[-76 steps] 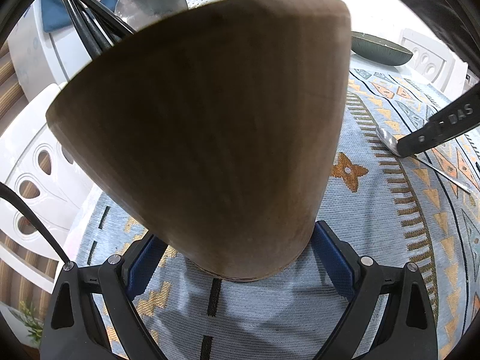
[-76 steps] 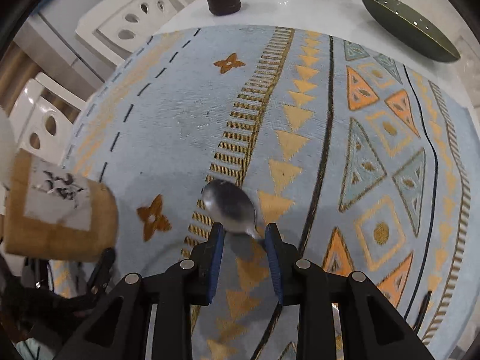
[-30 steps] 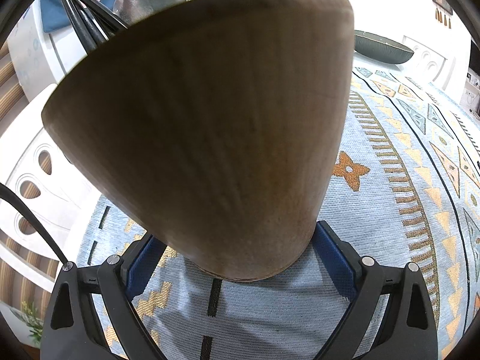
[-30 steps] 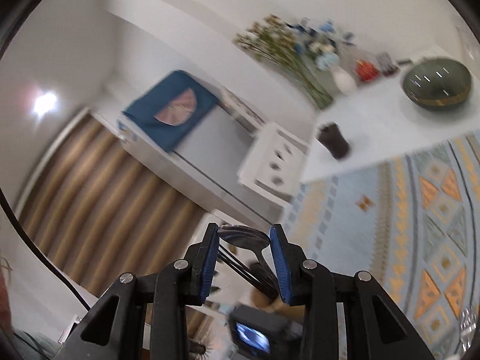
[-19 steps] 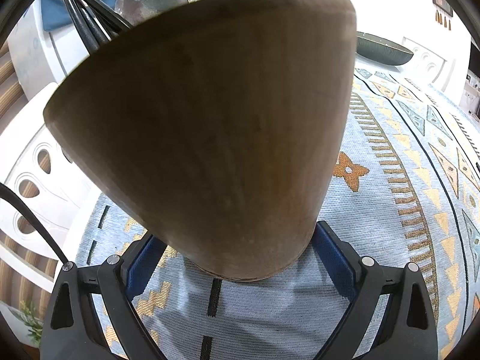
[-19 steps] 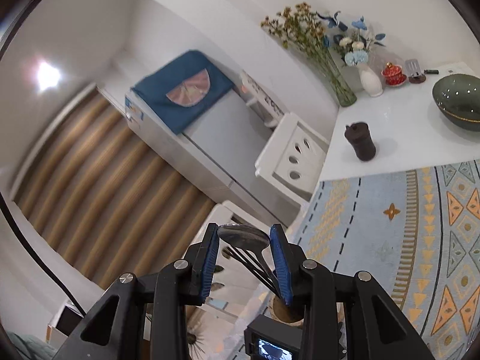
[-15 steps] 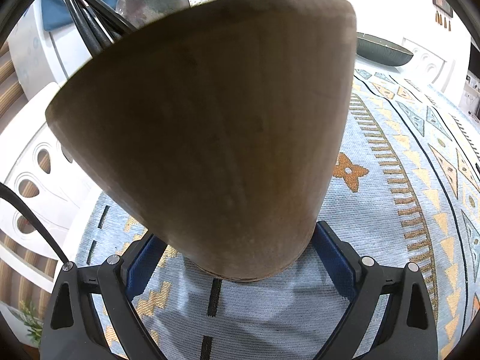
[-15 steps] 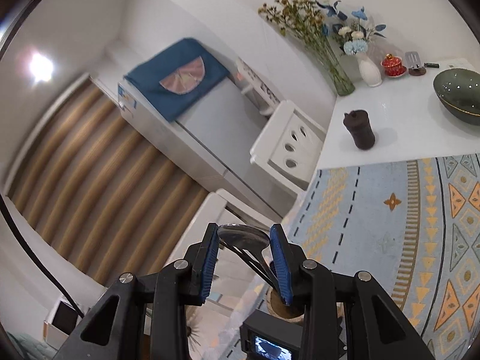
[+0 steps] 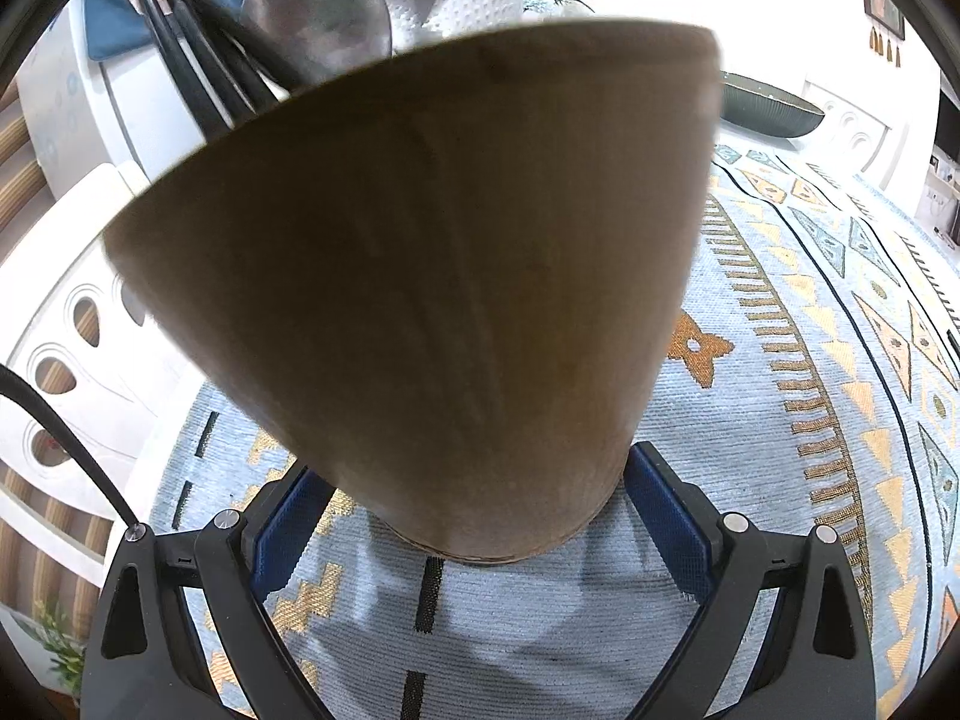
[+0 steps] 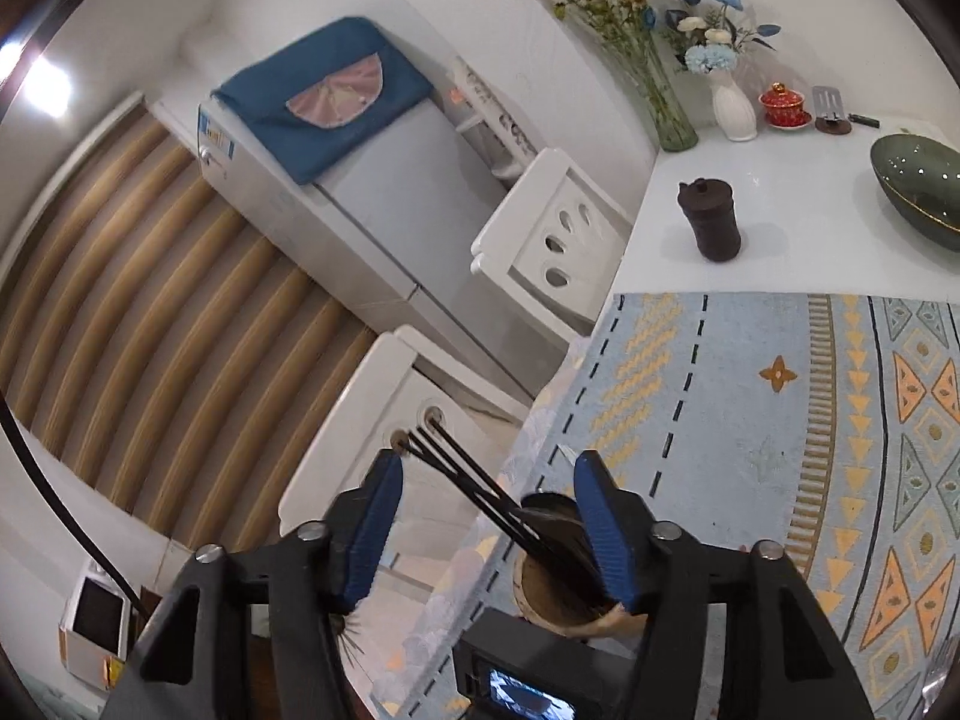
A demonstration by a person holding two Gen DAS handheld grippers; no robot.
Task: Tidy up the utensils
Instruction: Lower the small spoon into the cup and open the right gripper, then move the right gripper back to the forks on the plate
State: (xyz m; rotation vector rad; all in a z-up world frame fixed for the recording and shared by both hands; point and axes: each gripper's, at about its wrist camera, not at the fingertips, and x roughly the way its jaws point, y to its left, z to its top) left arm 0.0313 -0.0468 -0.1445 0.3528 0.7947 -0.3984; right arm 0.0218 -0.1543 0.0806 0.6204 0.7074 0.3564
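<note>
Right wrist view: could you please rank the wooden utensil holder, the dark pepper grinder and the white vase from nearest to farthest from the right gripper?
1. Wooden utensil holder, directly below the right gripper.
2. Dark pepper grinder, on the white tabletop beyond the cloth.
3. White vase, by the back wall.

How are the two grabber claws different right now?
The left gripper hugs the wooden utensil holder between its pads; the right gripper holds nothing. The left one rests low by the patterned tablecloth; the right one hovers above the holder's mouth, its jaws opening. Both have blue pads.
</note>
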